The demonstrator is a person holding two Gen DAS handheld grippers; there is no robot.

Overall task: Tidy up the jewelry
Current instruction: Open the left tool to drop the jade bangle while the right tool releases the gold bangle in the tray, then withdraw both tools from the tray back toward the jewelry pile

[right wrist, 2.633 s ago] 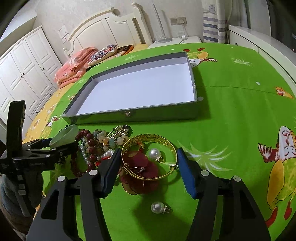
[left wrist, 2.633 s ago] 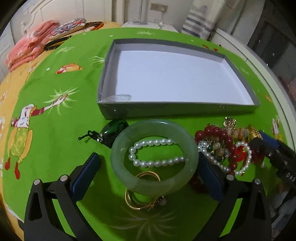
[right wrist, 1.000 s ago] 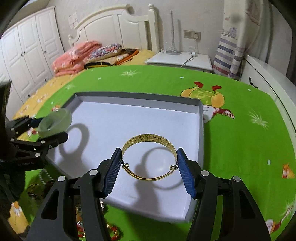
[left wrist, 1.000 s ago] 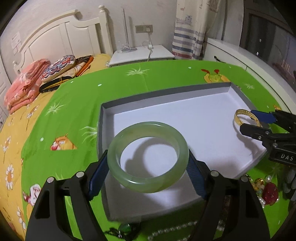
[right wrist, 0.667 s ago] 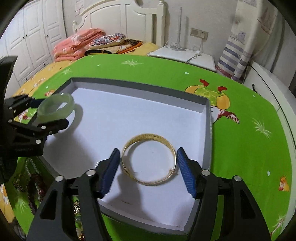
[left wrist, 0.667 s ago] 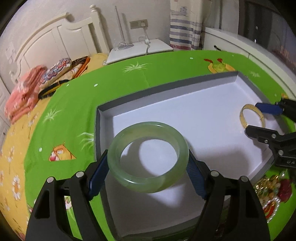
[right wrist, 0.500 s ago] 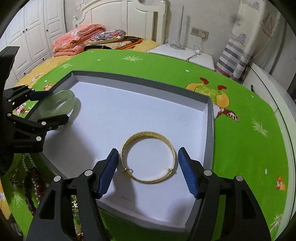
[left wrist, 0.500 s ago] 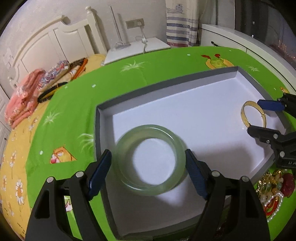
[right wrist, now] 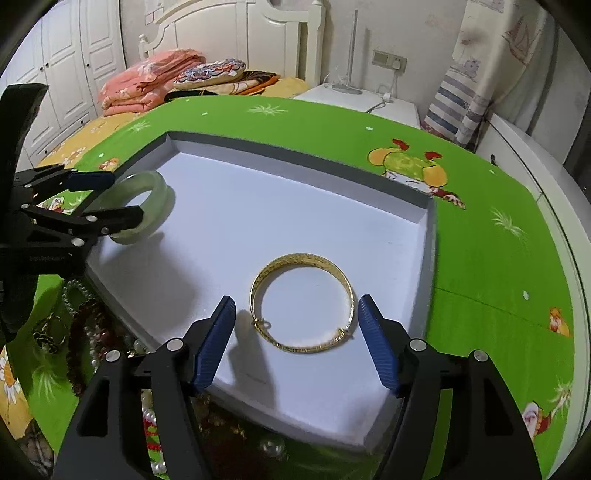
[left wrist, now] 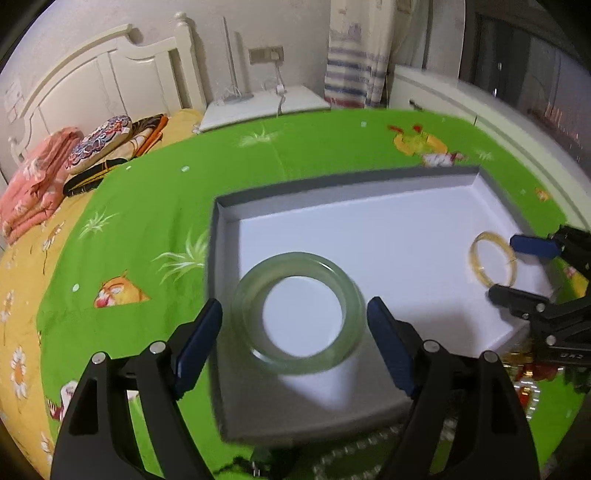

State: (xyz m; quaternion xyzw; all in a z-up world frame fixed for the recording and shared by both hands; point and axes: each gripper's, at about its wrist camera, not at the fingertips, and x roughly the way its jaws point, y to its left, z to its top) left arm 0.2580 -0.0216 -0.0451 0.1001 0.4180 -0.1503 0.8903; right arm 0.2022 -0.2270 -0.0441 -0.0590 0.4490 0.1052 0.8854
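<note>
White bedroom furniture rings the scene: a headboard (right wrist: 236, 33), wardrobe doors (right wrist: 70, 70) at far left, a nightstand (right wrist: 362, 99) and a striped curtain (right wrist: 465, 96) at far right. Folded bedding (right wrist: 155, 83) lies on the bed behind a green cartoon-printed cloth (right wrist: 491, 266). On the cloth sits 1 shallow grey tray (right wrist: 424, 206) with a white floor, most of it bare.

Both bangles lie in the tray. Near its left wall, the jade bangle (left wrist: 297, 314) sits between the left gripper (left wrist: 295, 325), whose jaws are spread and clear of it. Toward the near right, the gold bangle (right wrist: 303, 302) lies flat between the right gripper (right wrist: 297, 325), whose jaws are opening; the right pad looks just beside the rim, and contact is unclear.

Loose jewelry (right wrist: 85, 325) heaps on the cloth at the tray's near edge, partly hidden by gripper bodies. The left view is motion-blurred.
</note>
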